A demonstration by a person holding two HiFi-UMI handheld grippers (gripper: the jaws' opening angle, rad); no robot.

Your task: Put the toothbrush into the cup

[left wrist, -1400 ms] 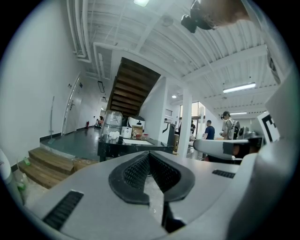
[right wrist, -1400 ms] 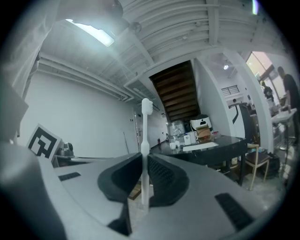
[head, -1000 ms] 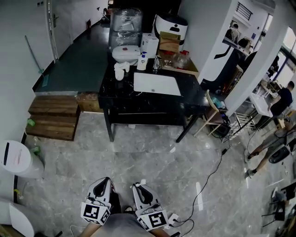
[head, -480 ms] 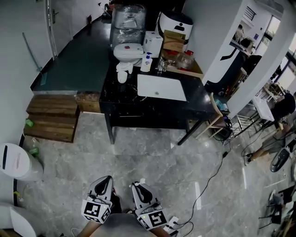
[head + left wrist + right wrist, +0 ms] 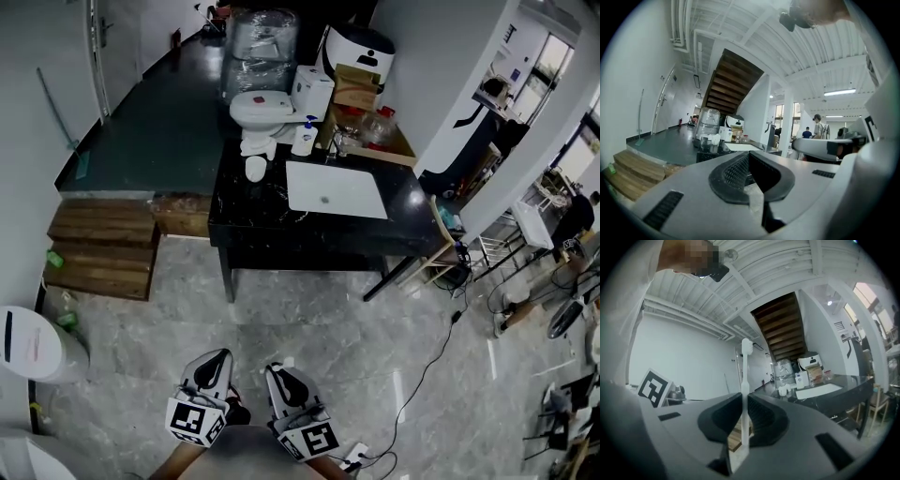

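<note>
A white toothbrush (image 5: 745, 380) stands upright between the jaws of my right gripper (image 5: 743, 411), which is shut on its handle, bristle head up. In the head view my right gripper (image 5: 278, 375) and left gripper (image 5: 215, 361) are held low and close to the body, over the floor and far from the table. My left gripper (image 5: 750, 161) has its jaws shut with nothing between them. A small white cup (image 5: 255, 168) stands on the left part of the black table (image 5: 253, 211), beside the white sink (image 5: 335, 188).
Bottles, a white box and clear jars (image 5: 361, 127) crowd the back of the table. Wooden steps (image 5: 98, 246) lie to its left. A white bin (image 5: 33, 343) stands at the far left, and a cable (image 5: 422, 361) trails across the grey floor on the right.
The table has drifted lower and to the right in the head view, a little nearer. Both grippers stay low by the body, with the toothbrush still held.
</note>
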